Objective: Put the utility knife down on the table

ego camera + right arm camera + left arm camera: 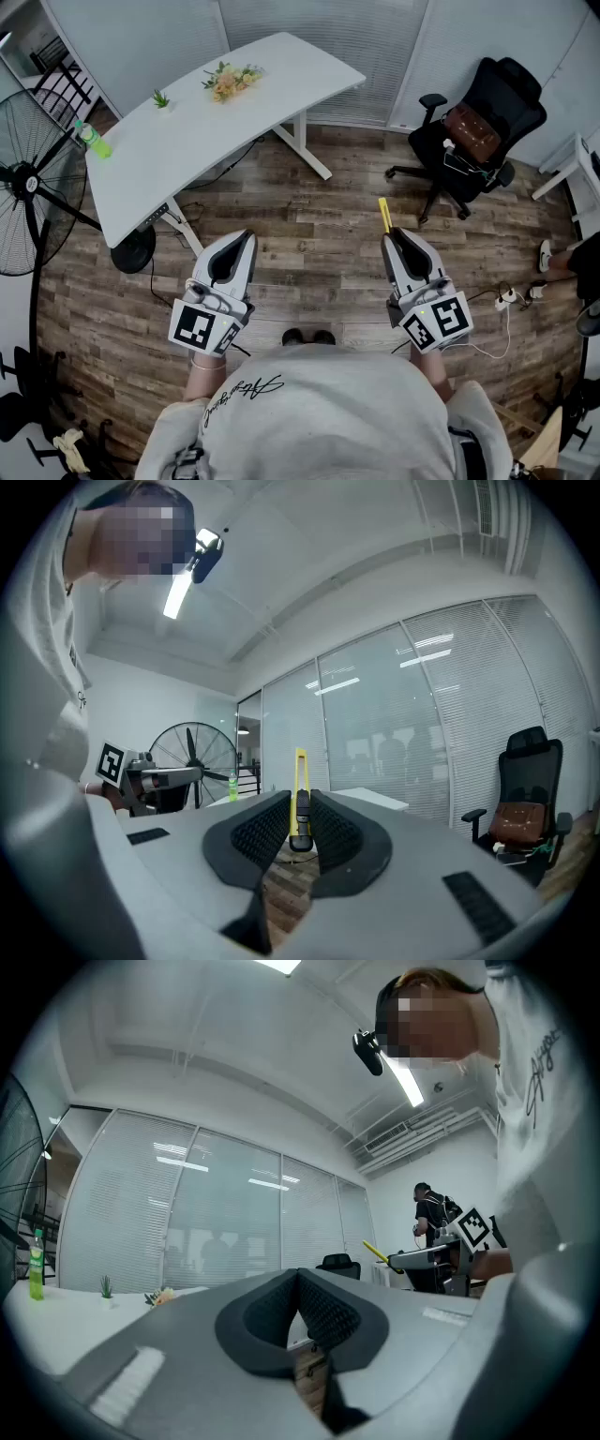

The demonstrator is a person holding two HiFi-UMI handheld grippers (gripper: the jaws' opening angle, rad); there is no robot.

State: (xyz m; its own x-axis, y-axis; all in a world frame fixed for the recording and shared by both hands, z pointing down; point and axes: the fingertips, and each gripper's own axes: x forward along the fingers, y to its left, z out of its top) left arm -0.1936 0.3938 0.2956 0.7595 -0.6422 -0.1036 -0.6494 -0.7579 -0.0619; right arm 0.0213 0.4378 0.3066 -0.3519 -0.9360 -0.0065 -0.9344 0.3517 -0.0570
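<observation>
The utility knife (299, 778) is clamped between the fingers (263, 833) of the right gripper (299, 805), their ribbed pads pressing on both of its flat sides. It stands on edge, with its long axis in line with the fingers. Its dark slider part sits inside the grip, and the yellow end sticks out past the fingertips, pointing away from the person. In the head view the yellow tip (384, 215) points up the frame and leans slightly left. The knife is held in the air over the wooden floor (309, 234). It is well apart from the white table (234, 122), out beyond the long edge that faces the person and nearer the table's right end. The left gripper (298, 1275) is held beside the right one at about the same height, its fingers (330, 1316) clenched tip to tip with nothing between them. On the table, flowers (230, 81) lie near the far edge, a small plant (161, 98) stands to their left, and a green bottle (92, 139) stands at the left end.
</observation>
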